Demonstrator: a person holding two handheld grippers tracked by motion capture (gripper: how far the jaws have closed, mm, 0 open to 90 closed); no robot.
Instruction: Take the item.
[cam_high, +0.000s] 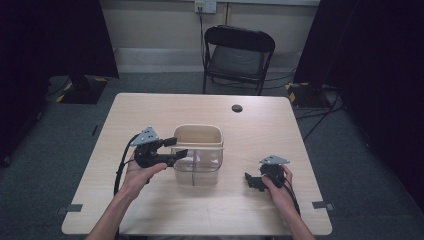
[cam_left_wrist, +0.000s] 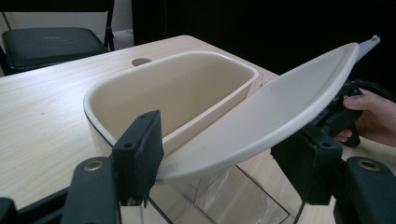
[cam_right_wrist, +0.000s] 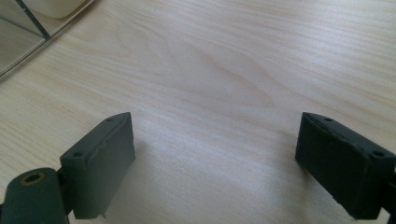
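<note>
Nearest the lens in the left gripper view: two black jaws of the left tool (cam_left_wrist: 224, 158) set wide apart, one on each side of the raised cream lid (cam_left_wrist: 275, 109), neither seen pressing it. Tilted up and half open, that lid, near edge low between the jaws, far edge high. Behind it, the open cream bin (cam_high: 198, 145) on its clear lower body, empty inside, standing mid-surface (cam_high: 150, 110). Long axis of the lid running across the left tool's line of reach, rim lying straight ahead of it. Clearly the nearer hand, the left, touching distance from the bin's left side. Right tool (cam_high: 257, 181) well apart to the bin's right, low over bare wood, jaws spread, nothing between them. Likely next: closing on the lid rim or swinging it, judged from the straddle alone.
</note>
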